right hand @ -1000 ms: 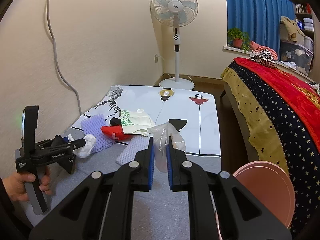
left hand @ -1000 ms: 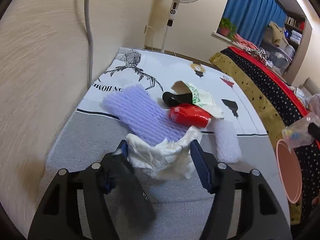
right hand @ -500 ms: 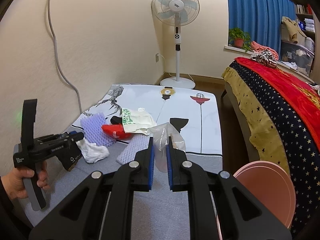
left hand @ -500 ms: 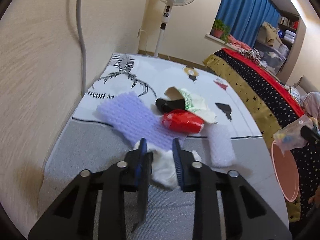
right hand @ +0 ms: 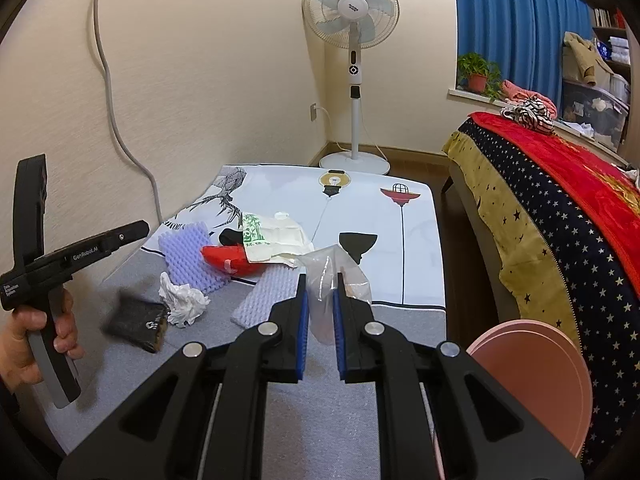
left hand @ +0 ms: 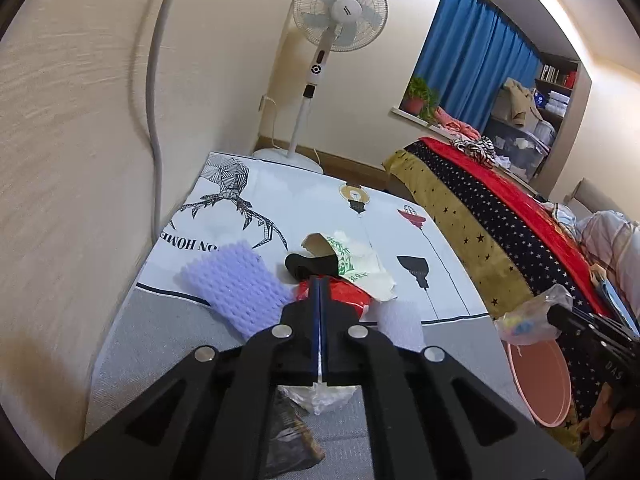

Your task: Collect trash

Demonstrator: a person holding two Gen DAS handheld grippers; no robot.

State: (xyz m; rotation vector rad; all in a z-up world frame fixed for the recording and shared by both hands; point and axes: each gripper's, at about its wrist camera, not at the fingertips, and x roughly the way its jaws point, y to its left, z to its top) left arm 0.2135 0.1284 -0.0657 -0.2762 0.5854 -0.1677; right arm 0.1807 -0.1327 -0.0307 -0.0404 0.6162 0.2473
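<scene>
My left gripper (left hand: 320,280) is shut with nothing between its pads, and it hangs above the grey mat (left hand: 168,344). In the right wrist view a hand holds the left gripper (right hand: 142,227) raised at the left. The crumpled white tissue (right hand: 182,300) lies on the mat below it, beside a dark packet (right hand: 136,320) that looks blurred. My right gripper (right hand: 320,280) is shut on a clear plastic bag (right hand: 332,276). The left wrist view shows that bag (left hand: 528,320) hanging over the pink bin (left hand: 536,384).
On the printed cloth lie a purple foam net (right hand: 188,256), a red wrapper (right hand: 228,260), a paper bag with green print (right hand: 272,236) and a white foam net (right hand: 268,296). A wall runs along the left, and a bed with a starred cover (right hand: 560,208) stands at the right. A fan (right hand: 352,12) is behind.
The left gripper closed around the white tissue and rose. The tissue slipped out and now lies on the mat. The right gripper and its bag have not moved.
</scene>
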